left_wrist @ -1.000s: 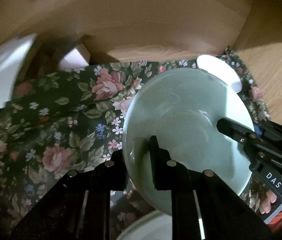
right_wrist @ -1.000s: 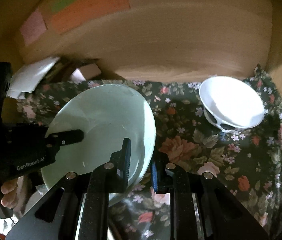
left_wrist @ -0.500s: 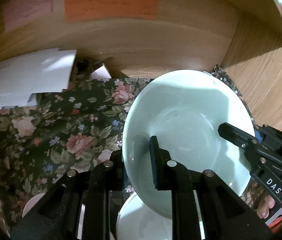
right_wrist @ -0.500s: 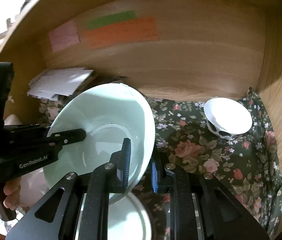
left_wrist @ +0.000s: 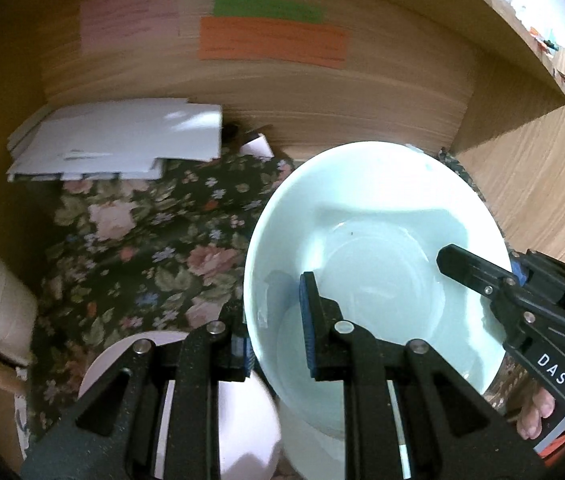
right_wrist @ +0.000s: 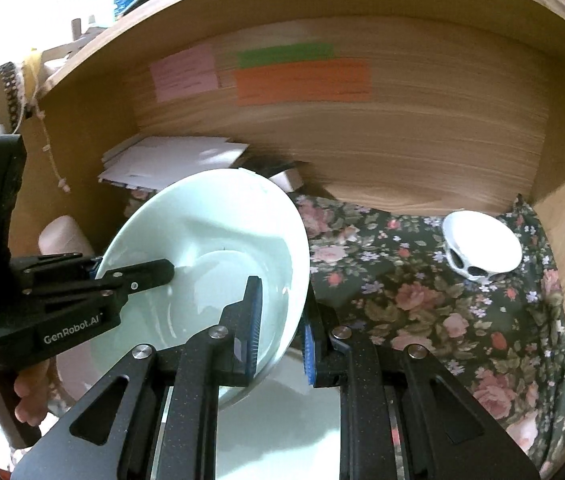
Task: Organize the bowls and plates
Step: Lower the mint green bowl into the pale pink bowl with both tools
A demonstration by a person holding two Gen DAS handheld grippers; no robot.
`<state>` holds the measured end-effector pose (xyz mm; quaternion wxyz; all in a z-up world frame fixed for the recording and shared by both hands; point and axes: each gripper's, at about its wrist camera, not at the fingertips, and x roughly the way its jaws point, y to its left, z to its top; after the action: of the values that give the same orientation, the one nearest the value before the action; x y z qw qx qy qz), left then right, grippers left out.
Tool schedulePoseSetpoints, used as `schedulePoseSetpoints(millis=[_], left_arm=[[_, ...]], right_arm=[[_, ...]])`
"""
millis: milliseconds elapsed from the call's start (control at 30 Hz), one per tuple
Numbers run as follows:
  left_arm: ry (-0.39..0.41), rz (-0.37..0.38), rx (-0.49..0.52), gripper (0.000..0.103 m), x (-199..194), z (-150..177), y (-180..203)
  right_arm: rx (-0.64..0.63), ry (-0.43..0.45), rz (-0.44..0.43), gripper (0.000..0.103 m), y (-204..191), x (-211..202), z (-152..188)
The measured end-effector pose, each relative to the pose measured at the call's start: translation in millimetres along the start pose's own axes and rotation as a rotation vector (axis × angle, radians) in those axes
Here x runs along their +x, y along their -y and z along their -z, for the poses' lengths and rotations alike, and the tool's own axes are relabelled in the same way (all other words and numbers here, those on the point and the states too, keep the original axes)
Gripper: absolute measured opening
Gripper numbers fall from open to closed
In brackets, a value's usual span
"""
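Gripping pale green glazed bowl (left_wrist: 382, 264) by opposite rims: left gripper (left_wrist: 274, 340) and right gripper (right_wrist: 280, 328) both clamped, above floral cloth (right_wrist: 422, 304).

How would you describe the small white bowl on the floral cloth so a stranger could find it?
Look inside the wooden shelf, on the dark floral cloth. At its far right corner stands the small white bowl. Unlike the large pale green bowl, it has oval cut-outs in its side.
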<state>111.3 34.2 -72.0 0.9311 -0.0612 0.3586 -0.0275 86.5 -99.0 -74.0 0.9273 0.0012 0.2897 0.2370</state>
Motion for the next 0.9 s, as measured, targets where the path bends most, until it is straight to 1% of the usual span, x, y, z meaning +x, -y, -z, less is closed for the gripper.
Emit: schedulePoseSetpoints(millis=[300, 467, 767, 900], left_arm=[[0.02, -0.041, -0.057, 0.018, -32, 22, -34], [0.023, -0.067, -0.087, 0.018, -41, 34, -49], [0.006, -0.117, -0.137, 0.018, -45, 49, -77], [-0.01, -0.127, -0.155, 0.018, -43, 57, -88]], right_arm=[[-0.035, -0.011, -0.066, 0.016, -38, 7, 8], [-0.048, -0.015, -0.103, 0.016, -56, 13, 9], [-0.048, -0.067, -0.173, 0.016, -78, 37, 15], [-0.049, -0.094, -0.194, 0.016, -85, 47, 18]])
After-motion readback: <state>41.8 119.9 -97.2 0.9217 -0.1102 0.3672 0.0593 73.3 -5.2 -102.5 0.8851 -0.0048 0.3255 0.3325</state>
